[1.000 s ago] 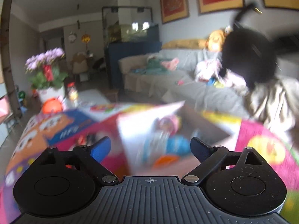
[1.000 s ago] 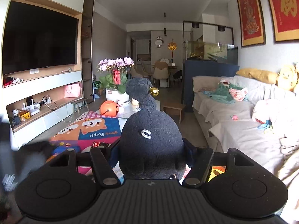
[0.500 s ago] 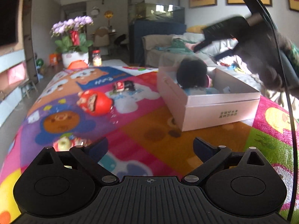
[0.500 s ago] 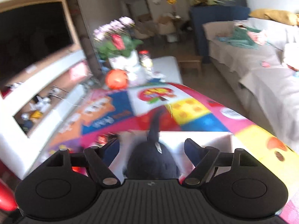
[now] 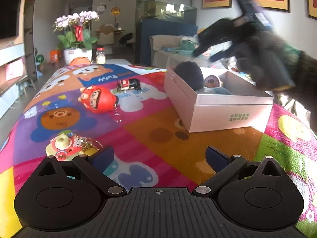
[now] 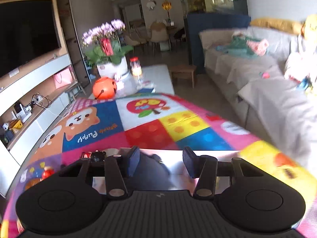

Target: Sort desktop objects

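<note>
Both grippers, left (image 5: 159,155) and right (image 6: 160,163), gape empty; right apparently above the box (image 5: 216,103) rim.

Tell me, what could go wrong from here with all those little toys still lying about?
The right hand-held gripper hangs open and blurred just above the white box; a careless move might clip the rim or disturb the black plush toy inside.

The red doll keychain looks rounded, so it may roll or slip when pinched, and its chain could snag the colourful mat.

The small camera-shaped toy sits beside the left hand-held gripper and could be nudged.
</note>
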### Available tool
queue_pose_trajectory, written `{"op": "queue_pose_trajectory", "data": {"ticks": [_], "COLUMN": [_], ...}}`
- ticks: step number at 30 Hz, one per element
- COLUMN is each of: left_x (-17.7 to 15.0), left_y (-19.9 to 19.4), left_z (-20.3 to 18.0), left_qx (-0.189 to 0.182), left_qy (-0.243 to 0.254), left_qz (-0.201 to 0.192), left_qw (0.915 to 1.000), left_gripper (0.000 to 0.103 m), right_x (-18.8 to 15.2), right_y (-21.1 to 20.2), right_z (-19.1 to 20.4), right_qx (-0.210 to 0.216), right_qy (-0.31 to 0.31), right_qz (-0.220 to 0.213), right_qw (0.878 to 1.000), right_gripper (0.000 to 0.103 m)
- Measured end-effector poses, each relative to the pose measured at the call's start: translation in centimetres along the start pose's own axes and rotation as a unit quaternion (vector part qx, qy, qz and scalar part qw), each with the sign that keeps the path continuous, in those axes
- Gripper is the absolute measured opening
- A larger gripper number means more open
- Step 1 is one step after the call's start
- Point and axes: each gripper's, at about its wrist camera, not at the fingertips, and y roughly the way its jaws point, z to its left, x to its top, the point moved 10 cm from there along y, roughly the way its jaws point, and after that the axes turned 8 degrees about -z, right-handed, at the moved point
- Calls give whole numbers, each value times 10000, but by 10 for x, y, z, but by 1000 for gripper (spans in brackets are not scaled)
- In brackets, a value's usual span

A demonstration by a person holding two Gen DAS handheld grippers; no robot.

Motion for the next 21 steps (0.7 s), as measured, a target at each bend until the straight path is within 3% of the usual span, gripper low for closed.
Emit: {"op": "queue_pose_trajectory", "data": {"ticks": [2,4,8,10,12,14,16,21], "left_x": [0,0,-1,0,2,7,13,11], "left_y": [-1,-2,0,1,-2,-8,-14,-20], "left_z": [1,2,3,3,4,10,23,65], "left_qx": [38,55,34,58,60,118,334,1040], "left_qy": [-3,-26,-109,-109,-101,-205,-320,-506], "left_qz": [-22,-47,24,16,-79,-286,-452,-521], "left_qw": [10000,10000,9999,9999,9999,9993,9979,9919], "left_gripper": [102,102,102,102,102,102,102,103], "right_x": [-13,-20,-8,1,9,11,0,-37], "right_y": [26,32,11,1,0,12,37,101], "right_z": [12,22,36,53,75,101,127,166], "right_qx": [228,417,232,395,700,920,988,490], "right_qy": [84,216,-250,-418,-335,-191,-193,-606], "right_qz": [515,744,414,258,339,635,1113,1776], "right_qw": [9984,9961,9986,9980,9964,9935,9887,9810], "right_gripper": [48,48,48,49,54,74,88,88]}}
